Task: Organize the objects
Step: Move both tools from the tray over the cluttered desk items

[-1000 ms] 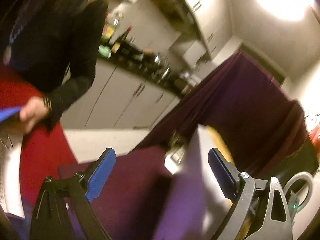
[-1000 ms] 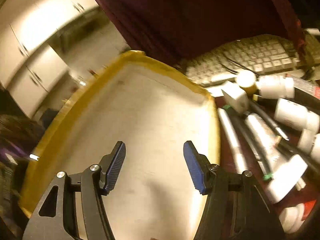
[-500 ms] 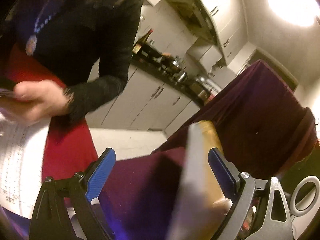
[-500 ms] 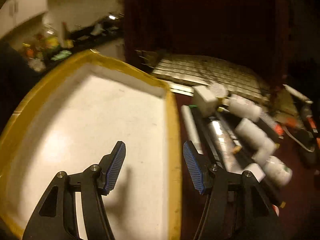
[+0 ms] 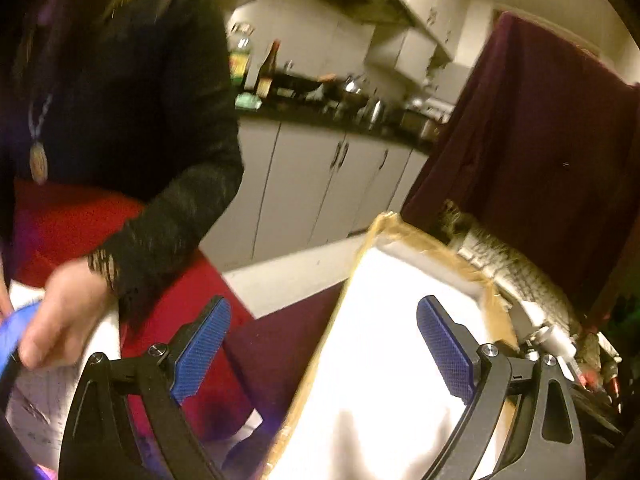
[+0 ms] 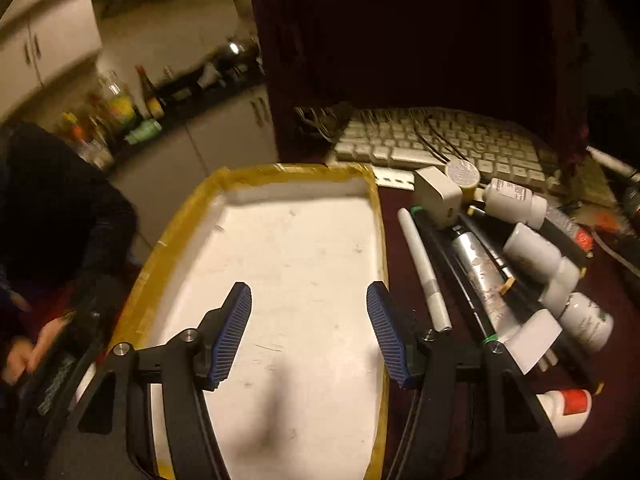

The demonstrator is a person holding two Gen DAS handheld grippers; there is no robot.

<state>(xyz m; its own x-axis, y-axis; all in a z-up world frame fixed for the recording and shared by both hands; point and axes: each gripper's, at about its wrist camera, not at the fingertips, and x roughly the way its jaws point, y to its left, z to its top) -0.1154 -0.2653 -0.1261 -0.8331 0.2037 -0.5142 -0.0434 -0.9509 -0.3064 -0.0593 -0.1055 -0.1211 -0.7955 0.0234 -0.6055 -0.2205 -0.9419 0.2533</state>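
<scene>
I have both tongs spread wide, nothing between their blue pads. My left tongs [image 5: 322,354] point level and forward; my right tongs [image 6: 310,334] tilt downward, jaws equally parted.

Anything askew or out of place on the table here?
Yes: the bottles, tubes and pens lie jumbled on their sides right of the tray, some overlapping; the tray holds nothing. Both grippers are open.
</scene>
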